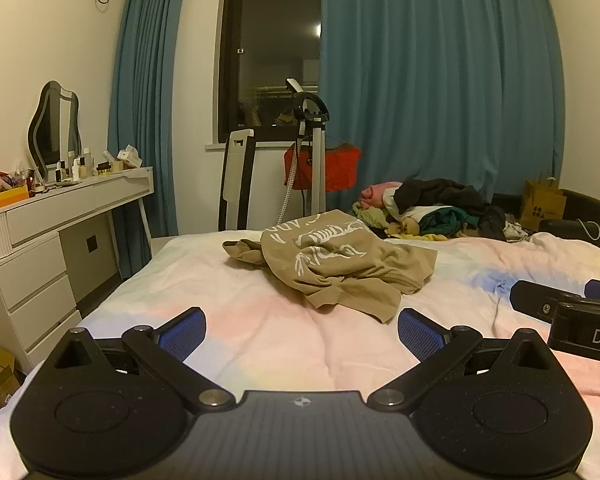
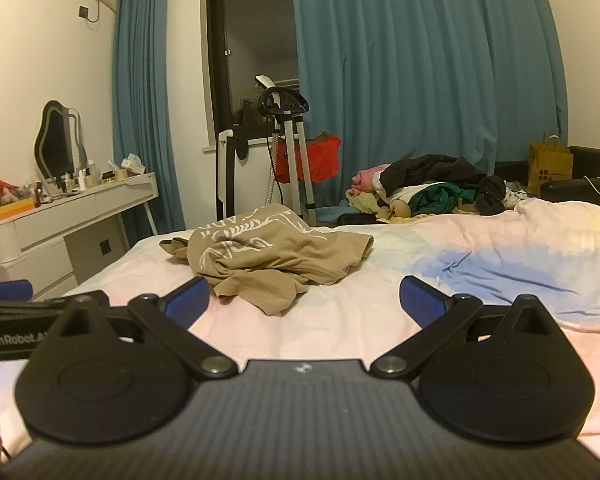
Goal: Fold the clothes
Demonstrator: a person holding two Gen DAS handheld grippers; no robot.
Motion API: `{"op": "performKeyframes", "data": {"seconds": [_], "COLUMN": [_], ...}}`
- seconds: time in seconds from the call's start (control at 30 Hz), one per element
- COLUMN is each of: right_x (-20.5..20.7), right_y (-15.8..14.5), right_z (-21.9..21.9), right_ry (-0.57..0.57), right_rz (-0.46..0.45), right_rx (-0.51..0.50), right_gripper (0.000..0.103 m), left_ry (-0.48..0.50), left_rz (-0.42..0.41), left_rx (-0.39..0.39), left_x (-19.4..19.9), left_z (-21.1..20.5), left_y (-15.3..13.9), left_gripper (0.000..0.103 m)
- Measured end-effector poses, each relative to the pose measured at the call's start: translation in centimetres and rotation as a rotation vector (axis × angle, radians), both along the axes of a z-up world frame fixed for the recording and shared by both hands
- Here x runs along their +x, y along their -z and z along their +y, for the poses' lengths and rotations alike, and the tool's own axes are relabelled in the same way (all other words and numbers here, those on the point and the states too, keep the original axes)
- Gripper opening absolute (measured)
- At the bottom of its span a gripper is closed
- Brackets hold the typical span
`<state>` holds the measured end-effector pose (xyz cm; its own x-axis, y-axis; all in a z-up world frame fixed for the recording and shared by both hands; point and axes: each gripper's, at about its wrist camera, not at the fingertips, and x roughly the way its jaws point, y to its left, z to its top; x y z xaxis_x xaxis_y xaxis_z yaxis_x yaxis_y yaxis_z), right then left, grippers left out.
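The left tongs point(image 1: 302, 334) are being held spread as wide as they go, with nothing between the blue pads point(image 1: 182, 332) and nothing touched; only the pastel bedsheet point(image 1: 260, 320) is seen under the gap. The right tongs point(image 2: 304, 304) are likewise being held fully spread and empty, hovering over the same bed. In the left wrist view, the right tongs point(image 1: 568, 308) are seen at 3 o'clock, just beside the left ones, apart from the cloth.

The tan shirt point(image 1: 332, 268) with white print is lying crumpled on the bed, at 12 o'clock from the left tongs and near them, but not being touched. In the right wrist view the shirt point(image 2: 268, 256) is lying at 11 o'clock from the right tongs, its nearest edge just beyond the left pad point(image 2: 190, 300).

A heap of clothes point(image 2: 432, 188) is piled at the far edge of the bed, at 1 o'clock, well apart from both tongs. A white table point(image 1: 76, 196) bearing bottles and a mirror point(image 1: 54, 128) is standing at 9 o'clock, against the wall beside the blue curtains point(image 1: 440, 80).
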<state>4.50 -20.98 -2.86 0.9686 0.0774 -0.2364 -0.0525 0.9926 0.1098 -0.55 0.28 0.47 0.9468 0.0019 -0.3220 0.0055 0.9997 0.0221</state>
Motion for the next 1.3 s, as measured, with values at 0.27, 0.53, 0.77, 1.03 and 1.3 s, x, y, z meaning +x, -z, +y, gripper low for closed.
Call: {"op": "performKeyframes", "data": {"seconds": [0.27,0.53,0.77,1.03,1.3], "right_x": [-0.1,-0.5,-0.9,-1.5,4.8], "right_y": [0.0,-0.2,-0.6,-2.1,-5.1], "right_z": [-0.1,-0.2,-0.5,-1.8,-5.1], "right_ry": [-0.003,-0.004,0.051,0.145,0.133], "right_rz": [-0.001,-0.003,-0.025,-0.14,-0.051], "right_rx": [0.012,0.02,-0.008,0.019,0.155], "right_gripper": [0.103,0.103,0.103,0.103,0.103], "left_ry": [0.0,-0.003,-0.007,0.029,0.122], "left_rz": [0.004,0.006,0.015,0.076,0.165], "left_rx": [-0.001,0.001,-0.019,-0.079,-0.143], "left_x": [0.7,1.0,1.1,2.3,11.5], "left_z": [0.0,0.0,0.4,0.2,-1.9], "left_y": [0.4,0.7,0.8,0.8,1.6], "left_gripper": [0.103,0.103,0.103,0.098,0.088]}}
